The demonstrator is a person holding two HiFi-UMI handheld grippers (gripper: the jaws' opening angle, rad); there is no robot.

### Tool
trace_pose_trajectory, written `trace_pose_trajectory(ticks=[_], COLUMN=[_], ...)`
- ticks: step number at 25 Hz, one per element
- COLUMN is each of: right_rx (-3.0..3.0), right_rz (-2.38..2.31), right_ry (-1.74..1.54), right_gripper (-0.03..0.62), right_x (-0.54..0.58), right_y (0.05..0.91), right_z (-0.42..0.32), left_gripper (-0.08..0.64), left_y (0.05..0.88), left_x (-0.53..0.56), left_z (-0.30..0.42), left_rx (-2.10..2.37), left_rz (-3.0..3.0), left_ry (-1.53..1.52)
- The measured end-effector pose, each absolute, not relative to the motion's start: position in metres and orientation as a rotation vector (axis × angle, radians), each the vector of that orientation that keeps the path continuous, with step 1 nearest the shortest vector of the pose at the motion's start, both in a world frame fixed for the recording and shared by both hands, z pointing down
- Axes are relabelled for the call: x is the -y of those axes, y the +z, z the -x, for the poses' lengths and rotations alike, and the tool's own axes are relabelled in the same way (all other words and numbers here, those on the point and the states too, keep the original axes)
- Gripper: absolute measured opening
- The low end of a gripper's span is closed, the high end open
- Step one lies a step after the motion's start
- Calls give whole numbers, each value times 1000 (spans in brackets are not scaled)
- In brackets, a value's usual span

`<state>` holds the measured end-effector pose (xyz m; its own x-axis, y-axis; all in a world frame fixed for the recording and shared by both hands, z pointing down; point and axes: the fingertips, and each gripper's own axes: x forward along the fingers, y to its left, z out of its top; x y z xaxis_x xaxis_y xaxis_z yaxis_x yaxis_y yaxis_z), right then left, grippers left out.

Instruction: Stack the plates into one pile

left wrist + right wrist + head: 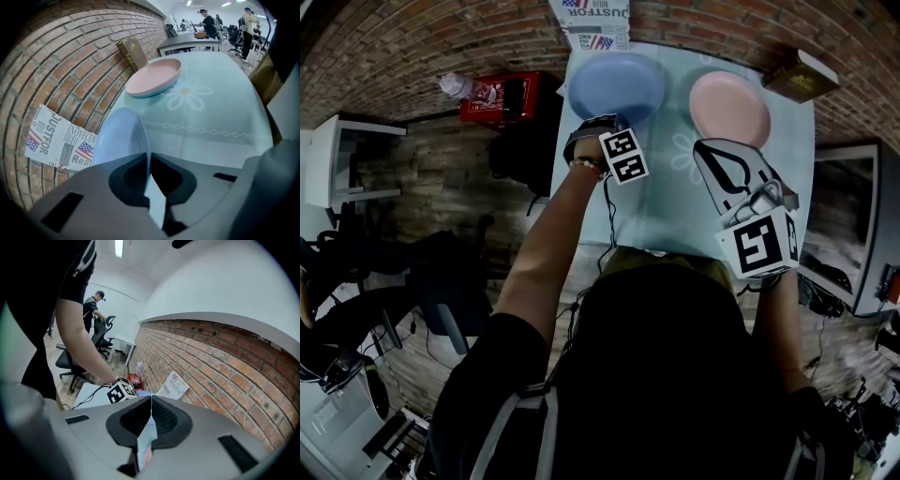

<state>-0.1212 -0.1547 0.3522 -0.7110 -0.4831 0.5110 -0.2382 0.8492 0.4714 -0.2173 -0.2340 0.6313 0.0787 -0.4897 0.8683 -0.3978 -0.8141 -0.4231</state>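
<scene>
Two plates on the teal bench [670, 208]: blue plate [616, 86] far left, its near rim grasped and tilted up in the fingers of the left gripper [149, 155]; pink plate [729, 108] flat, well apart to the right. Right gripper [151, 400] nearer the pink, fingers clenched together on nothing.

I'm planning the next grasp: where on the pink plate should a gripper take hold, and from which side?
Likely the rim of the pink plate, at its near edge, approached from the person's side, one jaw over the lip, one under. It lies flat and shallow, so only the upturned rim offers a bite; the book crowds its far side.
</scene>
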Motion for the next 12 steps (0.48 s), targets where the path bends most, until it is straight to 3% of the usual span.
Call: trace_pose_trajectory(ticks=[12], right_rx=[2443], right_rz=[-547], right_ry=[-520], right_gripper=[35], right_x=[128], right_y=[336], right_z=[133], left_gripper=[28], left_y=[563], left_x=[203], left_z=[217], left_rx=[-921], left_rz=[2210], left_ry=[-1788])
